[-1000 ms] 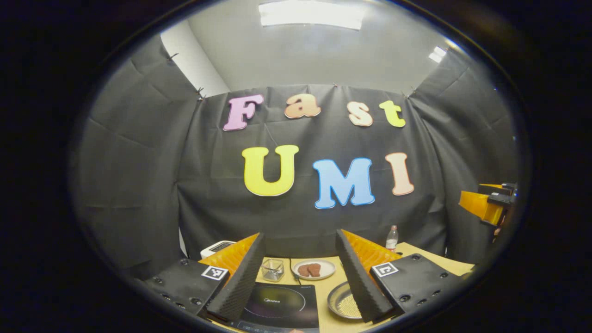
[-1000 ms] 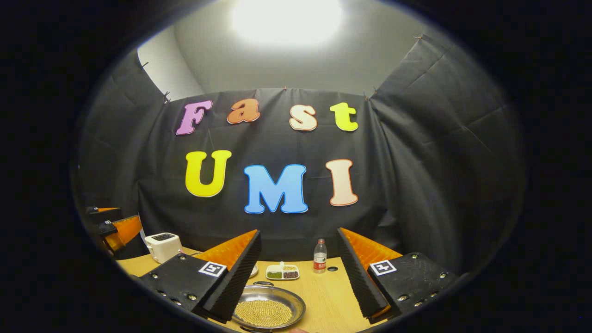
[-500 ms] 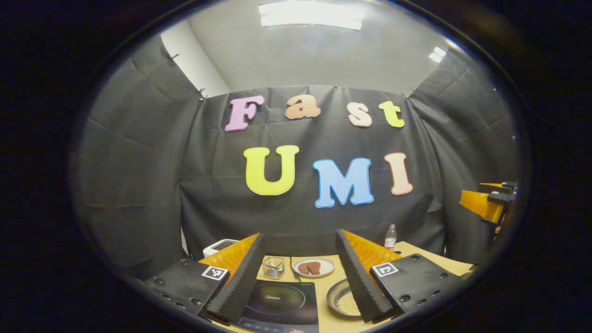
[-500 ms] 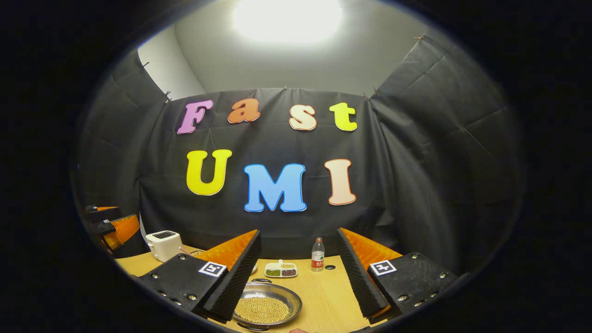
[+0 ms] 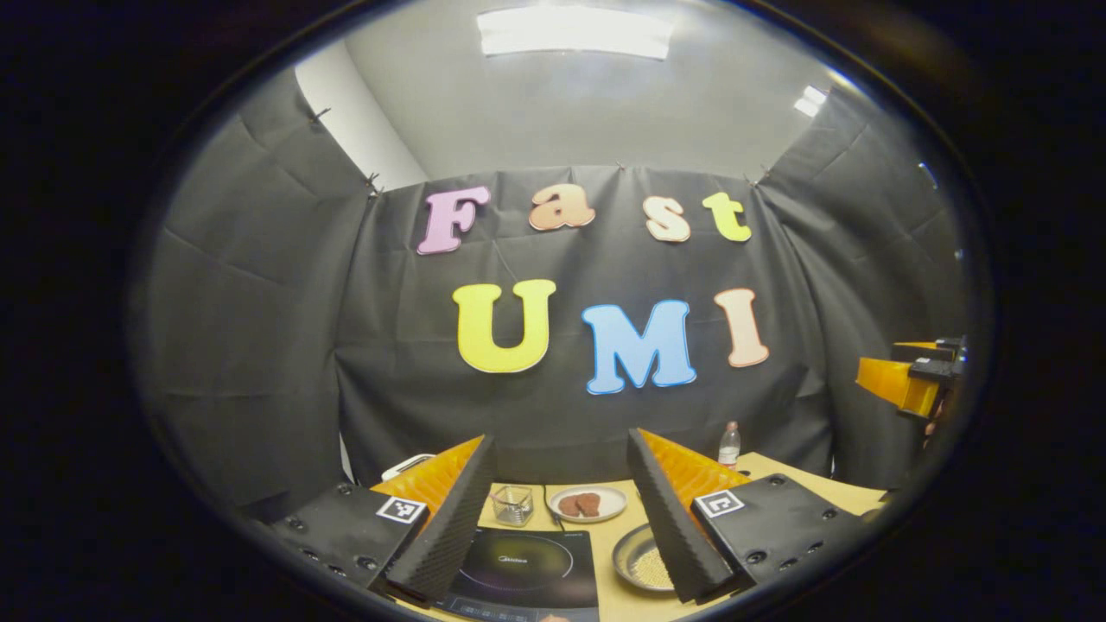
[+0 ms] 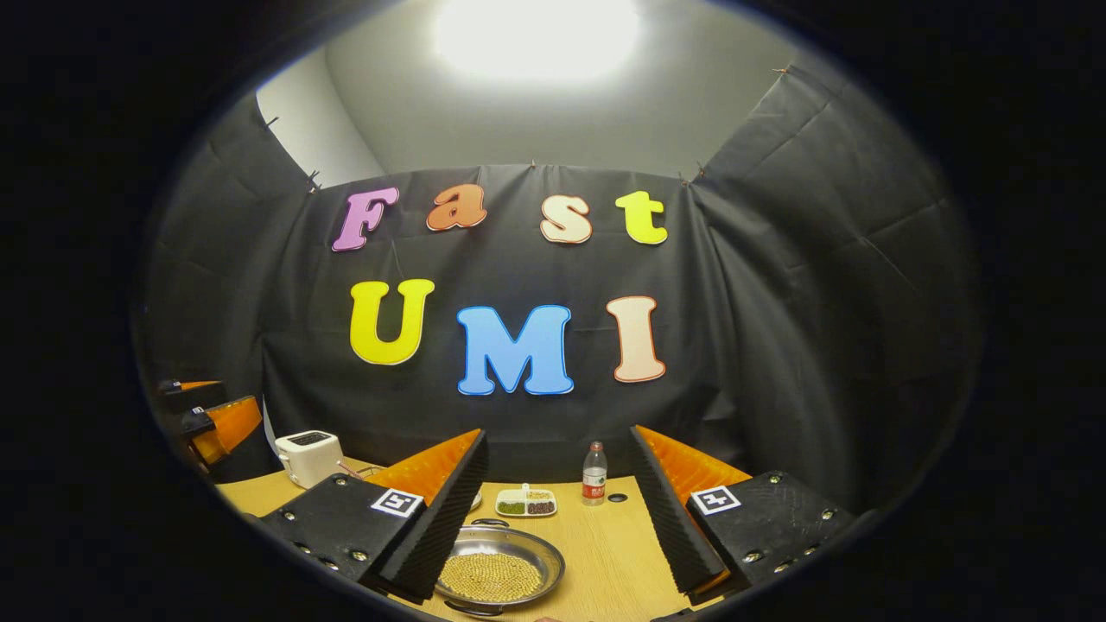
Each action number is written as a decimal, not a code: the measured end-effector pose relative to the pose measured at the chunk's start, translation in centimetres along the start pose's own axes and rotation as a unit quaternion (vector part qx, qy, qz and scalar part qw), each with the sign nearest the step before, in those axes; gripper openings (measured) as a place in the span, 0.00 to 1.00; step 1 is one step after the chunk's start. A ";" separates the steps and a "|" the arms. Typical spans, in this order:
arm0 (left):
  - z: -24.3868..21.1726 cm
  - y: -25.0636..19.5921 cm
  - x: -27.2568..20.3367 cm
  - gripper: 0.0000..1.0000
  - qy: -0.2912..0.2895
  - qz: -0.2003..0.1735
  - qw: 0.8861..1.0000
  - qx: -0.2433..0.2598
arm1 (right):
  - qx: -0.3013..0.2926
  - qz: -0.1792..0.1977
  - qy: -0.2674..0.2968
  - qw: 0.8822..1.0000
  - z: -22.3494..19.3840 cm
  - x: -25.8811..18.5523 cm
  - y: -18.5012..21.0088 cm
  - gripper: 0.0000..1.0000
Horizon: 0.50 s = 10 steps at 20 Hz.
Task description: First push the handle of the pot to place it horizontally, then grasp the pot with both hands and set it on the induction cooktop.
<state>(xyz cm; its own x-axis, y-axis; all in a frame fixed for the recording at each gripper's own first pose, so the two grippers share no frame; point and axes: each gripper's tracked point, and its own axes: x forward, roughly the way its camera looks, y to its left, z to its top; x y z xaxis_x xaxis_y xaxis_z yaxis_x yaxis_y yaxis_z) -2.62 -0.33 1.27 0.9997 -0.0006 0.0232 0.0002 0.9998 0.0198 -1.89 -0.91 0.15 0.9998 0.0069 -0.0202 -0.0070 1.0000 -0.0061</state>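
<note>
A shallow steel pot [image 6: 497,570] with yellow beans in it sits on the wooden table [image 6: 605,544], just beyond my right gripper [image 6: 559,439], whose fingers are open and empty. One pot handle [image 6: 490,523] shows at the far rim and another at the near rim. In the left gripper view the pot [image 5: 644,566] lies right of the black induction cooktop [image 5: 518,566], partly hidden by a finger. My left gripper [image 5: 562,441] hovers open over the cooktop, holding nothing. Both grippers are above the table, apart from the pot.
A white toaster [image 6: 302,458], a divided dish [image 6: 525,504] and a water bottle [image 6: 594,475] stand toward the back. A plate with brown food [image 5: 587,503] and a glass cup [image 5: 512,505] sit behind the cooktop. The other gripper [image 5: 912,380] shows at the far right.
Both views have shifted only slightly. The grippers stay open, and nothing on the table has moved.
</note>
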 end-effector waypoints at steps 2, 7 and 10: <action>0.0 0.1 0.0 1.00 0.000 0.000 1.000 0.000 | 0.000 0.000 0.004 1.000 -0.2 0.0 0.0 0.97; -0.3 0.1 0.0 1.00 0.004 -0.001 1.000 -0.002 | -0.007 -0.003 0.009 1.000 -0.4 -0.1 0.0 0.89; -0.2 0.1 0.1 1.00 0.000 -0.002 1.000 0.001 | -0.014 -0.003 0.015 1.000 -0.9 0.0 0.2 0.66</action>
<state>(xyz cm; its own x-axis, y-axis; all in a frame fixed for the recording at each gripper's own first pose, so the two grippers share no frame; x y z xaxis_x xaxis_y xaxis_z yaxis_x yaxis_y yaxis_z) -2.55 -0.19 1.10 0.9997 -0.0042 0.0227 0.0037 0.9998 0.0214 -1.91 -0.76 -0.72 0.9988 0.0011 -0.0493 -0.0028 0.9994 -0.0345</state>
